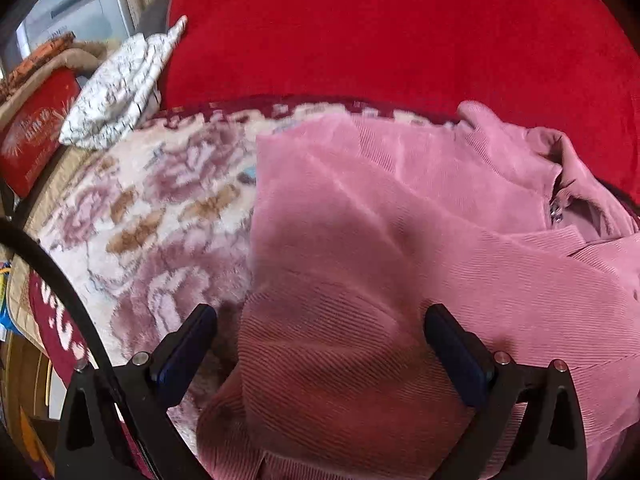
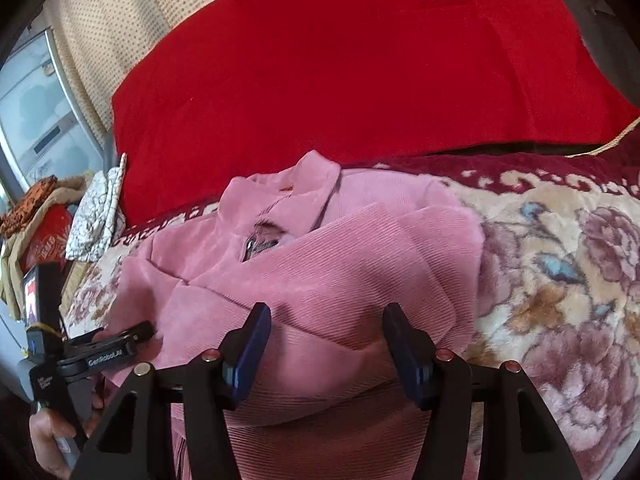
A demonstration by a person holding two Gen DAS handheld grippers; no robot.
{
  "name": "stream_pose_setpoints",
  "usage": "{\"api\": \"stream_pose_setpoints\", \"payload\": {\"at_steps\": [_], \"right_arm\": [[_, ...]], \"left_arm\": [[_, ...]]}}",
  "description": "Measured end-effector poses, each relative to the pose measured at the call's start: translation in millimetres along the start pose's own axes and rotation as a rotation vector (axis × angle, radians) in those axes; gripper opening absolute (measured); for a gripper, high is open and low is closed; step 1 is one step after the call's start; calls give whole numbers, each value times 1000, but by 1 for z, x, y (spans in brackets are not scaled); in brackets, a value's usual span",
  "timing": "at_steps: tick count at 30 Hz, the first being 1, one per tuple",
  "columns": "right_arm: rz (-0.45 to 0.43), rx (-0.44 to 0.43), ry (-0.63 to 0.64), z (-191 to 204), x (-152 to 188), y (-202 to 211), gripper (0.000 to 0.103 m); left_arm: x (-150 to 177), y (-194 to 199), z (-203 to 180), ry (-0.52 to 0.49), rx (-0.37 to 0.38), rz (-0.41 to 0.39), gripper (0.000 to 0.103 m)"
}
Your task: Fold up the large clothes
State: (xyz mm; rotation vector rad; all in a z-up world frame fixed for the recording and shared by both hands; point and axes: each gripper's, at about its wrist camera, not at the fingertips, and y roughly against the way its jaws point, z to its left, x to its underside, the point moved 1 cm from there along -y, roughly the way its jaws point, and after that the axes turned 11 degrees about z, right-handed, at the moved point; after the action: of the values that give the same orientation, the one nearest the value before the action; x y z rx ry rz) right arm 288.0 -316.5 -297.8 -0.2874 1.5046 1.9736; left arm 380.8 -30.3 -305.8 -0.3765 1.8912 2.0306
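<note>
Lying partly folded on a bed covered by a flowered blanket [image 2: 560, 280], a pink ribbed jacket [image 2: 320, 272] has its collar toward a large red cushion [image 2: 360, 60] at the back. The left tongs [image 1: 320, 328] stand wide apart over a raised fold of the jacket near its left edge; the blue pads do not press on the cloth. The right tongs [image 2: 326, 320] are also apart, with a bulge of pink cloth between the fingers, and no firm grip shows. In the right wrist view a hand [image 2: 48, 440] holds the left tool at the jacket's left edge. A white patterned cloth [image 1: 120, 88] lies beside the cushion.
</note>
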Motion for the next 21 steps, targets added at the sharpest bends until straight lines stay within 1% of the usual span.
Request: {"api": "stream_pose_setpoints", "payload": {"at_steps": [2,4,5,6,7,8,9,10,12,15,18,21], "right_arm": [[-26,25,-19,-5,-2,5,63],[-23,26,-44,-12,-4,5,63],[-6,22,-49,-14,-4,2,62],[32,32,-42,-14,-4,-7,63],[51,49,-27,-12,-3,-12,63],[45,72,-4,-9,-2,-14,63],[40,80,5,-7,-2,-13,64],[42,83,11,-6,-2,-12,64],[39,72,3,-6,-2,-11,64],[31,26,-35,-14,-4,-5,64],[-5,-8,-53,-21,-5,9,65],[-53,-43,-68,-30,3,33,65]], "left_arm": [[1,13,-7,-26,-30,-69,103],[3,21,-11,-59,-46,-109,103],[2,19,-14,-77,-42,-107,103],[3,15,-18,-95,-35,-83,103],[3,9,-22,-107,-30,-53,103],[3,-2,-24,-122,-28,-5,103],[3,-10,-26,-129,-30,24,103],[3,-9,-26,-122,-28,12,103],[1,-7,-25,-123,-26,13,103],[2,-4,-23,-114,-12,2,103],[7,3,-17,-110,-5,-27,103],[22,18,2,-80,9,-66,103]]}}
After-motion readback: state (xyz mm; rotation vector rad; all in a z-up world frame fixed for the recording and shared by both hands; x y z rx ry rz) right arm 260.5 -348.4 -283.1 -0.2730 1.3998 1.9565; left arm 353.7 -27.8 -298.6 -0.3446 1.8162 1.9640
